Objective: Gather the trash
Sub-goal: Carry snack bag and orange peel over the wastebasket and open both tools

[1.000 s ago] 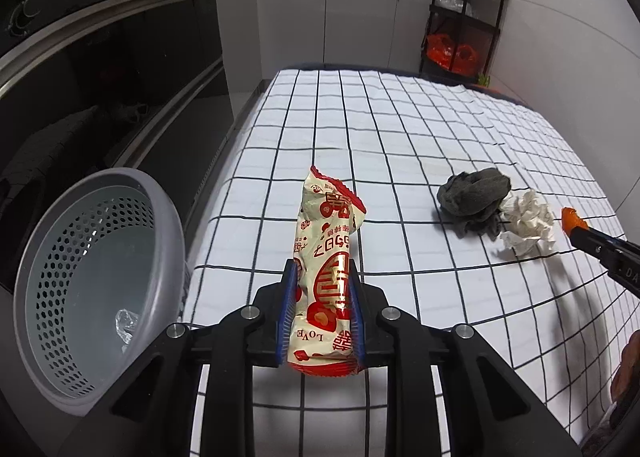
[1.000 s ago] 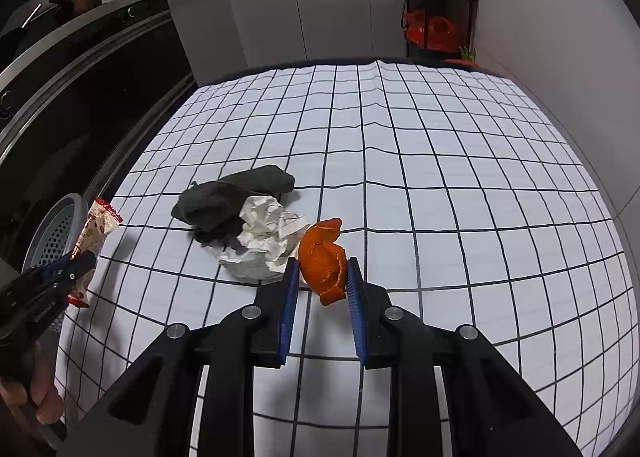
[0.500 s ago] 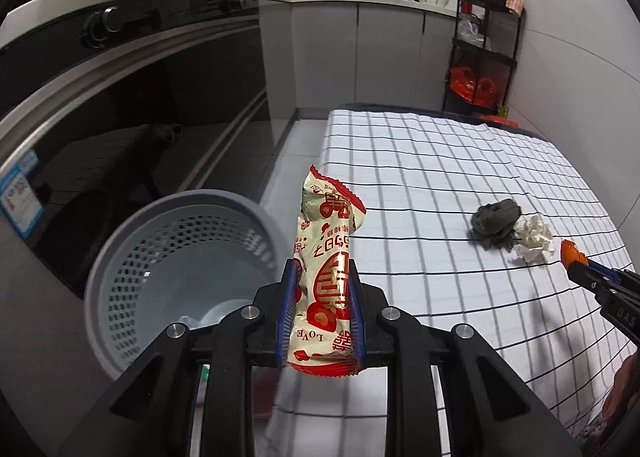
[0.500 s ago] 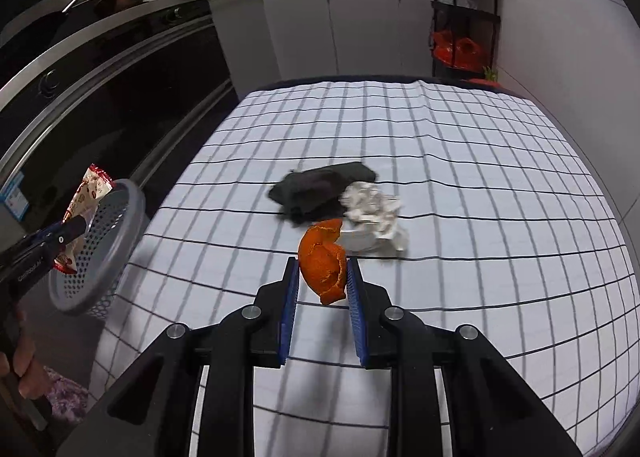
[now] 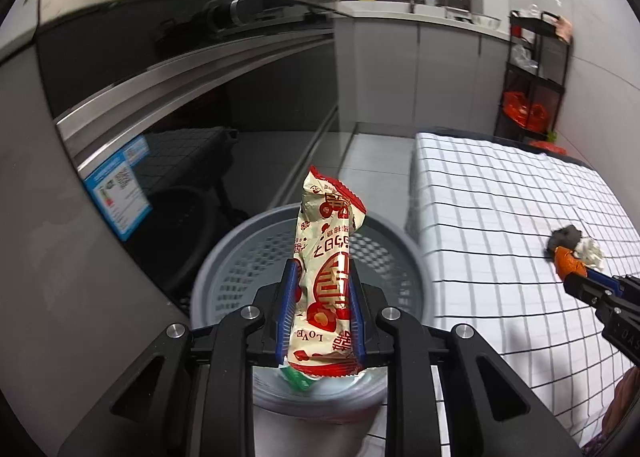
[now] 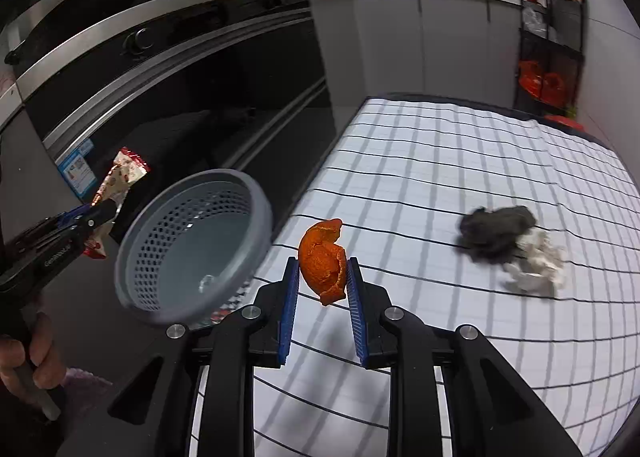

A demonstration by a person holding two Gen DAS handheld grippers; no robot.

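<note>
Looks like the drop-off step: left gripper has its fingers clamped on the snack wrapper right over the gray mesh bin, so next it just lets go, while right gripper pinches an orange peel above the table edge.

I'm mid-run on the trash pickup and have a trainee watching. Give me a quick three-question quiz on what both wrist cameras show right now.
1. True or false: the left gripper holds the red-and-cream snack wrapper in front of the grey perforated plastic basket.
2. The right gripper grips: A) crumpled white paper, B) orange peel, C) dark cloth?
3. Fill in: the crumpled white paper lies against the dark ____ on the checked tablecloth.

Key: 1 true; 2 B, the orange peel; 3 cloth.
</note>
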